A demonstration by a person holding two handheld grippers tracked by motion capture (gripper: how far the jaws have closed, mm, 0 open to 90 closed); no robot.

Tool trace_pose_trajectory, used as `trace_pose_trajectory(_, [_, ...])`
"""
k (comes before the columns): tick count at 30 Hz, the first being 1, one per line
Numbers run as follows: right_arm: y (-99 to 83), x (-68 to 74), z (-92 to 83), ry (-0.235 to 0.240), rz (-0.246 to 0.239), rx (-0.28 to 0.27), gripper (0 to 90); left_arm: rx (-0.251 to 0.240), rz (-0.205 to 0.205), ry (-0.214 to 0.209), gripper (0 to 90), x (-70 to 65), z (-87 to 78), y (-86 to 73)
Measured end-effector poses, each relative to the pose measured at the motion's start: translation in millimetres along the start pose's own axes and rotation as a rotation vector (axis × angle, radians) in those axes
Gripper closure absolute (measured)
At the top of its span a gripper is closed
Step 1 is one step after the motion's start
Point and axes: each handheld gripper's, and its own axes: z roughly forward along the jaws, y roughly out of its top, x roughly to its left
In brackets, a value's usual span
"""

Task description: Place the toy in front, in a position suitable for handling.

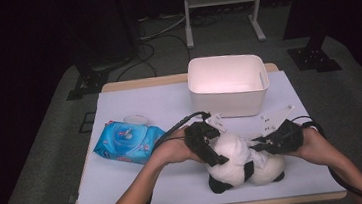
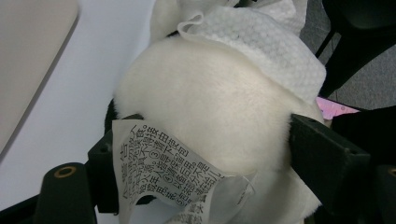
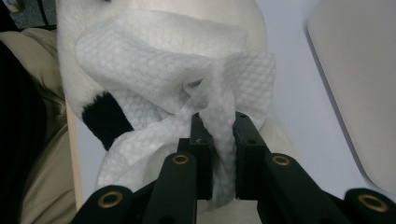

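Panda (image 1: 235,164) partly hidden under wipe (image 1: 248,152) and both grippers; face unseen. Label (image 2: 163,172) print cut off at the bottom edge. Pack (image 1: 128,142) lettering too small to read.

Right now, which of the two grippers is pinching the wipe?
The right gripper: its jaws are shut on a bunched strip of the white wipe. The left gripper instead clamps the panda toy.

White table (image 1: 142,186): tub (image 1: 229,90), wipes pack (image 1: 128,142), panda plush (image 1: 240,164).
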Motion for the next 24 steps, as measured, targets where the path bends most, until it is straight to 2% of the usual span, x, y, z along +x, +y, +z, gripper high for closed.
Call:
trace_pose_trajectory(5, [10.6,4.4,0.7,0.019,-0.01,0.002,75.5,0.001,0.005,0.009,22.9,-0.8,1.6,-0.8])
trace_pose_trajectory(7, [15.3,4.7,2.3,0.011,-0.012,0.001,68.3,-0.002,-0.001,0.01,22.8,-0.7,1.3,-1.6])
trace_pose_trajectory(13, [25.2,2.5,4.4,0.036,-0.015,-0.021,59.2,-0.018,0.003,0.006,22.9,-0.8,1.4,-3.6])
trace_pose_trajectory(16, [30.0,1.4,5.4,0.063,-0.027,-0.033,56.3,-0.02,0.007,0.004,22.9,-1.3,1.5,-3.8])
trace_pose_trajectory(20, [38.5,0.7,9.2,0.086,-0.043,-0.036,56.4,-0.016,0.007,0.005,22.8,-1.1,1.9,-3.7])
trace_pose_trajectory(24, [43.1,1.3,14.9,0.108,-0.055,-0.051,69.0,-0.008,-0.004,0.011,22.8,0.2,2.8,-6.2])
